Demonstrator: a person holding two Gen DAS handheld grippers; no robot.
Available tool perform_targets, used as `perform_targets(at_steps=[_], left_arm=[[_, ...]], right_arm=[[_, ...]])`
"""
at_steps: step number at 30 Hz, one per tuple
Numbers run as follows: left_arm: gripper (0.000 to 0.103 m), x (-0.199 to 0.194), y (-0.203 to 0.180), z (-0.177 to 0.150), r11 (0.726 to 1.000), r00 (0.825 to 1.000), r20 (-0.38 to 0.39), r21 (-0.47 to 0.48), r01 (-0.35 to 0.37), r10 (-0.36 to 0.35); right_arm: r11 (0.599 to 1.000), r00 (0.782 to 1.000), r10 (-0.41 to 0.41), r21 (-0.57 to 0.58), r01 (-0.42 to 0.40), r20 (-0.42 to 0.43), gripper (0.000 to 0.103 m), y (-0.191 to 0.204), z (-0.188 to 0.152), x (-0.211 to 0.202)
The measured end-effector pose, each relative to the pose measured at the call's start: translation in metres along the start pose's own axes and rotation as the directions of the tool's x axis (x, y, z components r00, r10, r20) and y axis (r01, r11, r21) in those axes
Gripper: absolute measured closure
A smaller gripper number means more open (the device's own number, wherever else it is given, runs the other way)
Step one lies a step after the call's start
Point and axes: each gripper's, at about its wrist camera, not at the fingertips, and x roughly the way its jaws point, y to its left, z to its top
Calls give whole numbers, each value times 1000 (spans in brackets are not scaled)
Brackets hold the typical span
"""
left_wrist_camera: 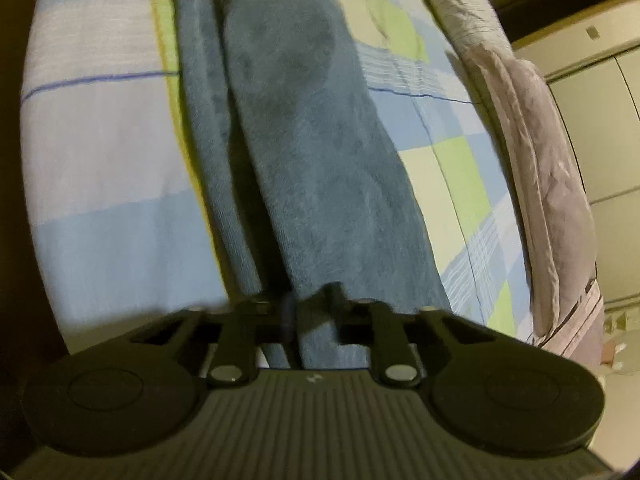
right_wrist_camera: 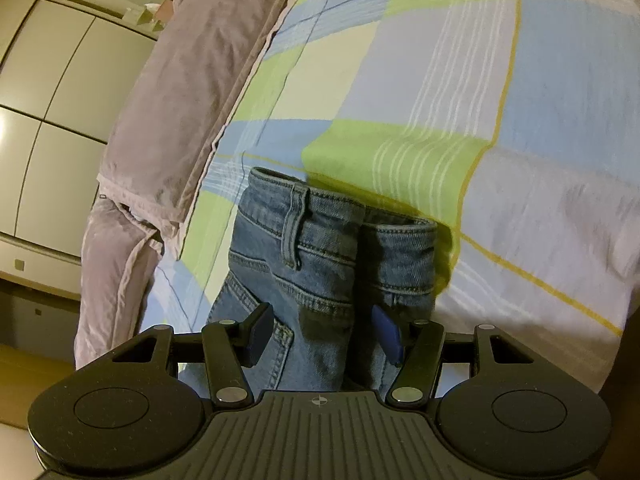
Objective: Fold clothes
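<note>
We work on the bed (left_wrist_camera: 100, 152). The jeans (left_wrist_camera: 304, 152) stretch lengthwise straight ahead of our left claw (left_wrist_camera: 290, 312), which is pinched tight on their near end. Our right claw (right_wrist_camera: 324, 334) stands apart, straddling the waistband end, pads not pressing. No containers.

Blue denim jeans (right_wrist_camera: 320, 264) with lighter stitching lie on a bedsheet (right_wrist_camera: 460, 100) checked in light blue, lime green, white and yellow lines, beside a mauve-grey quilt (right_wrist_camera: 192, 92).
</note>
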Motion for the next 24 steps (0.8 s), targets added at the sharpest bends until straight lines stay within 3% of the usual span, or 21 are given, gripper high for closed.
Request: perform_targets(at_steps=[6,7,8,9,12,16,21,24], left_arm=[[98,2,-3,1,999,1000,-9,50,-21,22],[99,2,-4,1,998,1000,-9,60,-23,24],[100,0,-5,2,997,1000,-7,74,-19,19],[101,-2,-7,2,996,1000,-5,90,-13,13],[101,-17,-12,3,988,1000,18,154,21,-24],[101,-32,-8,2,979,999,39,203,10,-18],[100,-17,-4,-15,957,997,52,281,-73,61],[98,-12,-1,-16,969,997,55,238,-70,58]], right_arm=[[1000,999,23,8,-23,25,44,-3,8,6],[1000,999,28,-4,-28,19,49,-2,8,8],[999,1000,29,-22,-29,12,87,0,9,9],[999,1000,10,-54,-9,7,94,4,9,10],[989,1000,0,-145,2,15,96,17,8,0],[989,1000,13,-151,-11,9,96,17,6,-25],[979,994,-109,-174,104,-24,96,-2,-4,-13],[969,984,-175,-183,168,-23,91,1,-8,-1]])
